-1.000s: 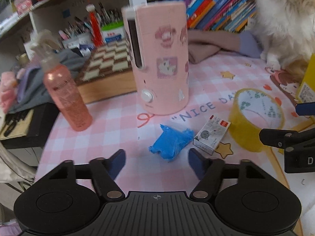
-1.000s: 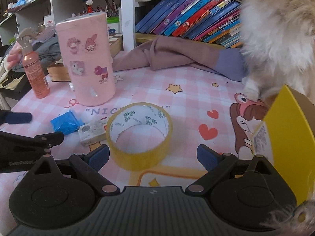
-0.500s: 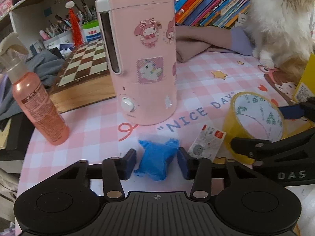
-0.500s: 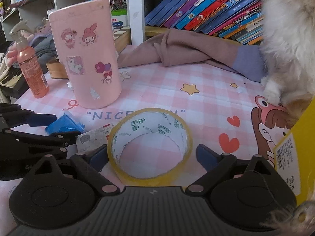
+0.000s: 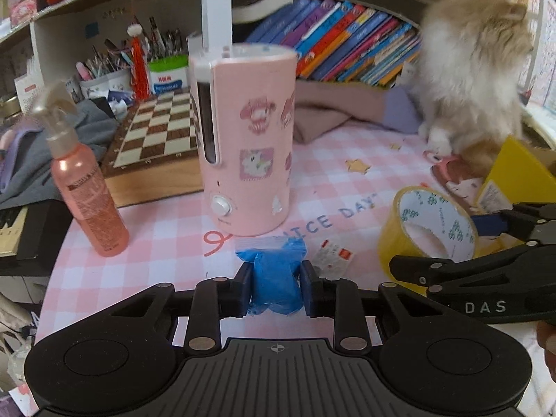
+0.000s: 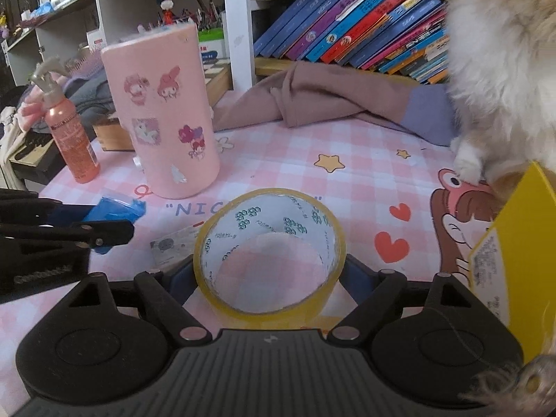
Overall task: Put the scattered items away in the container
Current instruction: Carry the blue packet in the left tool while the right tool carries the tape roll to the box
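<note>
My left gripper [image 5: 275, 286] is shut on a crumpled blue plastic bag [image 5: 275, 279], low over the pink checked mat. The bag also shows in the right wrist view [image 6: 114, 210]. My right gripper [image 6: 269, 278] has closed its blue pads against both sides of a yellow tape roll [image 6: 269, 250], which stands on the mat; the roll shows in the left wrist view too [image 5: 431, 232]. A small white card packet [image 5: 332, 257] lies between the bag and the roll. A yellow box [image 6: 521, 264] stands at the right edge.
A tall pink cylinder with stickers [image 5: 248, 139] stands just behind the bag. A pink spray bottle [image 5: 83, 184] stands at the left. A chessboard box [image 5: 153, 139], a folded cloth [image 6: 330, 100], books and a fluffy cat [image 6: 504, 69] are at the back.
My left gripper moved forward and closed on the blue bag. My right gripper advanced around the tape roll and closed onto its sides.
</note>
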`<act>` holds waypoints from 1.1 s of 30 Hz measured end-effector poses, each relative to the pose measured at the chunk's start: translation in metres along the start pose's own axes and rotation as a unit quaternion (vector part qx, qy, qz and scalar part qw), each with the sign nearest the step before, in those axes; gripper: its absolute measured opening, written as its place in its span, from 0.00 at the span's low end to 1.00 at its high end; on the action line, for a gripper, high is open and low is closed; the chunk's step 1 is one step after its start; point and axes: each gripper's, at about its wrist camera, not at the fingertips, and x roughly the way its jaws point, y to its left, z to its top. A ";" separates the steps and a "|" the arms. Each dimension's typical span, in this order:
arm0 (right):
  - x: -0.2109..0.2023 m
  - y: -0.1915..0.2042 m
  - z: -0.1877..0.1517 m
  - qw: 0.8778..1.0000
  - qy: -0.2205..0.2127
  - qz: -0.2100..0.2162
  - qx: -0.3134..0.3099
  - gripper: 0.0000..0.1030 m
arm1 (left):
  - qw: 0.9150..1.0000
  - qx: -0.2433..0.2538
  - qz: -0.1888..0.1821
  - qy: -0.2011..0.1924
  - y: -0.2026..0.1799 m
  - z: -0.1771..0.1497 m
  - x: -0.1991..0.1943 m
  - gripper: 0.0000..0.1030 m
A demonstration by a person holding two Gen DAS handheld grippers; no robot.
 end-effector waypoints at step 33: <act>-0.187 0.028 -0.089 0.998 -0.052 0.010 -0.021 0.82 | 0.997 0.002 -0.062 -0.051 -0.049 -0.071 -0.161 0.26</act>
